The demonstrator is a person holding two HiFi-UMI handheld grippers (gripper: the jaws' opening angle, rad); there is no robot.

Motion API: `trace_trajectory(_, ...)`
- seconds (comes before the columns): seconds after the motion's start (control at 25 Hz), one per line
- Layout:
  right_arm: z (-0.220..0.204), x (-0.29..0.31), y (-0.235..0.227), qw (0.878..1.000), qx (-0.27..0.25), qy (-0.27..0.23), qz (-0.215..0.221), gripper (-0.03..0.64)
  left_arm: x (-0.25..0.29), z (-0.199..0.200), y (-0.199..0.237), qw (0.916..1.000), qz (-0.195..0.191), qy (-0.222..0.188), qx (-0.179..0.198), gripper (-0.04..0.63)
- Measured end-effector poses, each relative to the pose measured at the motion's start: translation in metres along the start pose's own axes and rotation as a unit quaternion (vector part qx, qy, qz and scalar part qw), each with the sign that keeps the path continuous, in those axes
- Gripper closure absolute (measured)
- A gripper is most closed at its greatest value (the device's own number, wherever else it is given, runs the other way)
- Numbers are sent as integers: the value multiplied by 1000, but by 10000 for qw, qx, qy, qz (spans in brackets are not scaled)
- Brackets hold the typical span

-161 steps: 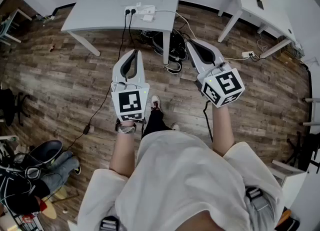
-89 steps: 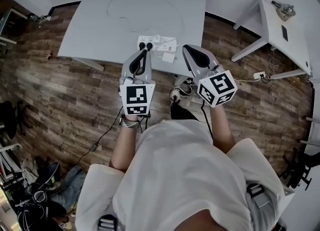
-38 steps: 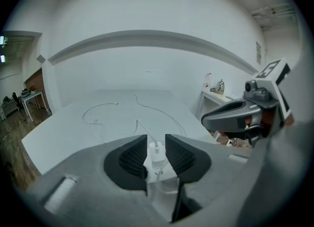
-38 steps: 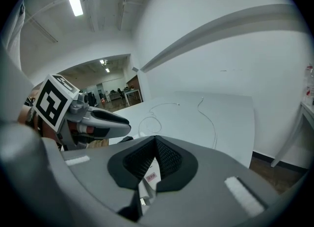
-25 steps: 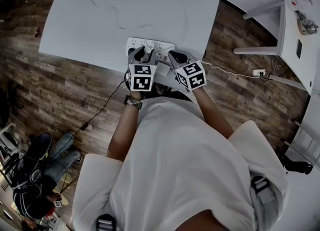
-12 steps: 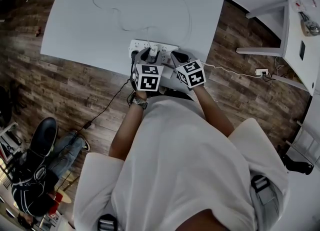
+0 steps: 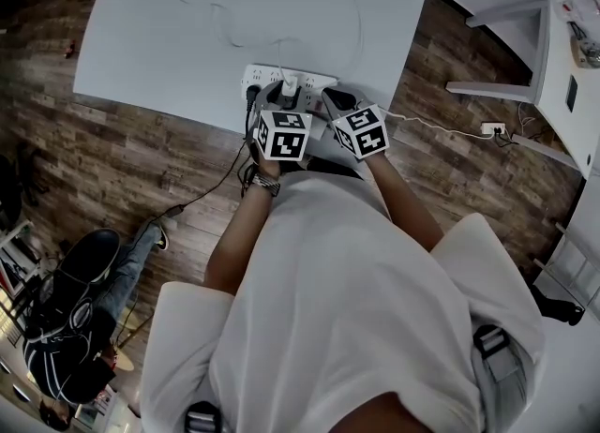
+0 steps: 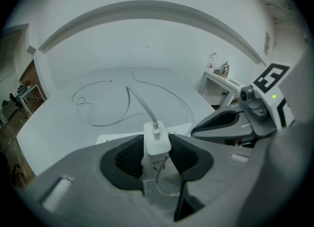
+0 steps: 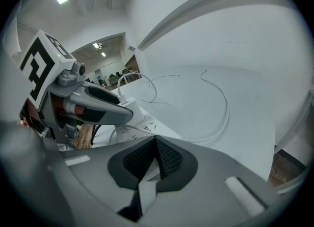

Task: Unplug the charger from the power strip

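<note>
A white power strip lies near the front edge of the white table. A white charger stands plugged into the strip, and its thin white cable runs off in loops across the table. My left gripper has its jaws down on either side of the charger. The dark pads flank the charger closely, and I see no squeeze on it. My right gripper hovers just right of it over the strip, pads shut together and empty.
Two black plugs sit at the strip's left end, and their cords drop to the wooden floor. A second white table stands at the right, with a small socket block on the floor near it. A person's legs are at lower left.
The person has walked up to the table. Both grippers have sunk toward the strip, and the left jaws have come down around the charger. The right gripper has settled beside it.
</note>
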State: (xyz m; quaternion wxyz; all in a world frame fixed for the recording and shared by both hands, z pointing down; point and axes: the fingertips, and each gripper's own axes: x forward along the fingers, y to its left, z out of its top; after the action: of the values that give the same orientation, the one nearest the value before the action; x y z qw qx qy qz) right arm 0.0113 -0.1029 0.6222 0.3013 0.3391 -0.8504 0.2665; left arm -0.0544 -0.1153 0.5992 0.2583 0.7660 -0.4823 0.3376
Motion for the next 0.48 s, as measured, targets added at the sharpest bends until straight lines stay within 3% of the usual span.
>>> trace_trajectory(0.24, -2, -1, 0, 10000, 20, -24, -17, 615, 1, 1, -1, 10000, -17, -3, -28, 439)
trace_trajectory(0.48, -1, -2, 1, 10000, 46, -55, -14, 615, 0, 4, 1, 9990, -193, -10, -396, 445)
